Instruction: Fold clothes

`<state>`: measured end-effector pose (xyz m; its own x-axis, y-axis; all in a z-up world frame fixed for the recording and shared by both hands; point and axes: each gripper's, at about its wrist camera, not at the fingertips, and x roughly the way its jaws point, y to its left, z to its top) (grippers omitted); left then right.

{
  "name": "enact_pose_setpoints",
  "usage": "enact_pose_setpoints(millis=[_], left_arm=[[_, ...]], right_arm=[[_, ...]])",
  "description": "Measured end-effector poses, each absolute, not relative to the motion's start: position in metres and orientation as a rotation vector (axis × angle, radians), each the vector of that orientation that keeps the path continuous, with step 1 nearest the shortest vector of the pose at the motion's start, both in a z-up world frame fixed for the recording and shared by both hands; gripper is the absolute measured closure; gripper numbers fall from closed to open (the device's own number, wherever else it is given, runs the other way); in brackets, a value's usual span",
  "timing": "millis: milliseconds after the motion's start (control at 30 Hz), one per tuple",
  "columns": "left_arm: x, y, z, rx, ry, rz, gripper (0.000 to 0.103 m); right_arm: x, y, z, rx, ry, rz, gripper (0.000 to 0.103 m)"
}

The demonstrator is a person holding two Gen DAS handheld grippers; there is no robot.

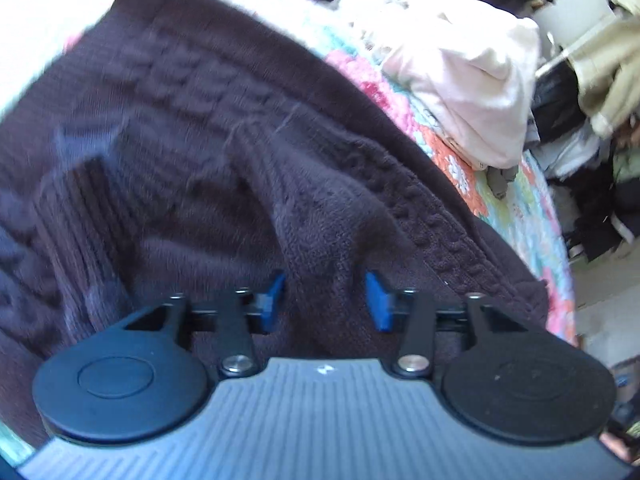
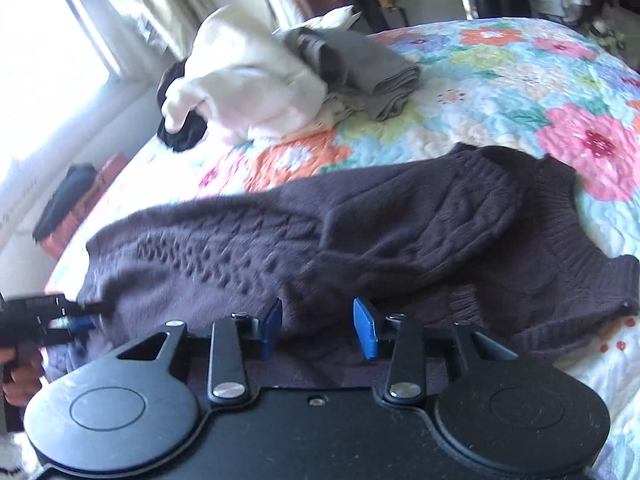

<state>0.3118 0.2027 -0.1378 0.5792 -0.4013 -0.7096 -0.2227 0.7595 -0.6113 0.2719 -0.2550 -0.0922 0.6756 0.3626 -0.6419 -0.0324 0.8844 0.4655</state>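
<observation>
While both grippers sit low over the dark purple cable-knit sweater (image 2: 360, 216), the near cloth is loose and thick, and my worry is a bite that takes only the top layer, so the fold drags crooked or the knit slips free once lifted. The left gripper (image 1: 325, 298) has its blue pads spread with a raised ridge of sweater standing between them; whether the pads press it I cannot tell. The right gripper (image 2: 318, 328) is likewise spread, over the sweater's near edge and gripping nothing. The sweater lies stretched flat on the floral quilted bedspread (image 2: 520, 80), its ribbed hem toward the right. Beyond the sweater sits a heap of white fleece garment (image 2: 248, 80) beside a folded grey cloth (image 2: 380, 76), well apart from it, so it should not snag.
</observation>
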Motion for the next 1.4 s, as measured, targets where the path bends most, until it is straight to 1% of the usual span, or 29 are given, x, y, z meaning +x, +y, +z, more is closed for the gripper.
enact_pose_setpoints(millis=[67,100,167,200,233,367,433,467,500,567,600,667,733,800,833,867,933,967,1000,1033,1100,1167,1200,1233,1267,1300,1333,1367,1400], left_arm=[[0.314,0.207,-0.150,-0.795,0.987,-0.106,0.052],[0.315,0.207,-0.153,-0.809,0.980,-0.105,0.052],[0.317,0.203,-0.152,-0.800,0.949,-0.107,0.058],[0.319,0.199,-0.150,-0.771,0.929,-0.112,0.076],[0.322,0.194,-0.147,-0.736,0.913,-0.110,0.087],[0.342,0.169,-0.136,-0.463,0.859,-0.030,0.087],[0.347,0.164,-0.133,-0.436,0.834,-0.030,0.089],[0.350,0.162,-0.131,-0.435,0.820,-0.034,0.089],[0.354,0.161,-0.128,-0.429,0.801,-0.037,0.091],[0.362,0.161,-0.121,-0.405,0.750,-0.025,0.091],[0.364,0.163,-0.116,-0.407,0.716,-0.019,0.091],[0.359,0.175,-0.102,-0.446,0.619,-0.032,0.091],[0.345,0.182,-0.086,-0.462,0.491,-0.044,0.091],[0.330,0.188,-0.078,-0.456,0.407,-0.033,0.091],[0.327,0.190,-0.079,-0.454,0.422,-0.015,0.090],[0.329,0.192,-0.084,-0.461,0.480,0.007,0.090],[0.336,0.196,-0.106,-0.492,0.668,0.019,0.089],[0.339,0.197,-0.118,-0.504,0.759,0.026,0.089],[0.340,0.197,-0.127,-0.510,0.826,0.038,0.089],[0.339,0.196,-0.131,-0.506,0.854,0.045,0.089],[0.333,0.194,-0.128,-0.485,0.860,0.054,0.088],[0.328,0.189,-0.114,-0.450,0.851,0.056,0.088],[0.324,0.187,-0.109,-0.438,0.850,0.056,0.082],[0.320,0.185,-0.105,-0.431,0.852,0.058,0.076],[0.315,0.185,-0.102,-0.429,0.854,0.055,0.073],[0.311,0.185,-0.101,-0.436,0.862,0.043,0.071],[0.307,0.186,-0.101,-0.445,0.877,0.027,0.070],[0.305,0.186,-0.102,-0.459,0.895,0.004,0.070],[0.305,0.187,-0.104,-0.480,0.915,-0.024,0.070]], right_arm=[[0.277,-0.278,-0.100,0.640,0.794,0.230,0.039],[0.280,-0.287,-0.106,0.724,0.797,0.221,0.038],[0.288,-0.295,-0.115,0.798,0.816,0.186,0.038],[0.294,-0.296,-0.119,0.798,0.829,0.163,0.037],[0.301,-0.296,-0.123,0.794,0.842,0.141,0.037],[0.324,-0.301,-0.137,0.820,0.858,0.064,0.037],[0.334,-0.302,-0.141,0.812,0.842,0.085,0.043],[0.339,-0.303,-0.140,0.794,0.846,0.095,0.066],[0.343,-0.302,-0.140,0.768,0.851,0.108,0.093],[0.348,-0.296,-0.130,0.687,0.807,0.113,0.094],[0.348,-0.292,-0.119,0.631,0.750,0.126,0.094],[0.335,-0.280,-0.089,0.515,0.584,0.179,0.094],[0.317,-0.275,-0.070,0.478,0.452,0.255,0.094],[0.309,-0.273,-0.067,0.449,0.440,0.301,0.093],[0.309,-0.272,-0.072,0.427,0.480,0.307,0.093],[0.310,-0.269,-0.081,0.395,0.548,0.295,0.093],[0.316,-0.258,-0.105,0.303,0.749,0.240,0.092],[0.319,-0.252,-0.118,0.254,0.865,0.205,0.087],[0.319,-0.246,-0.124,0.216,0.921,0.190,0.085],[0.317,-0.241,-0.127,0.181,0.944,0.186,0.085],[0.314,-0.230,-0.118,0.098,0.959,0.191,0.079],[0.307,-0.218,-0.099,0.068,0.968,0.217,0.078],[0.303,-0.212,-0.088,0.060,0.973,0.233,0.074],[0.297,-0.205,-0.076,0.068,0.955,0.282,0.074],[0.291,-0.196,-0.064,0.079,0.914,0.363,0.069],[0.285,-0.185,-0.054,0.083,0.867,0.449,0.054],[0.283,-0.174,-0.047,0.074,0.826,0.512,0.047],[0.286,-0.163,-0.045,0.040,0.787,0.548,0.042],[0.295,-0.153,-0.048,-0.008,0.766,0.555,0.041]])
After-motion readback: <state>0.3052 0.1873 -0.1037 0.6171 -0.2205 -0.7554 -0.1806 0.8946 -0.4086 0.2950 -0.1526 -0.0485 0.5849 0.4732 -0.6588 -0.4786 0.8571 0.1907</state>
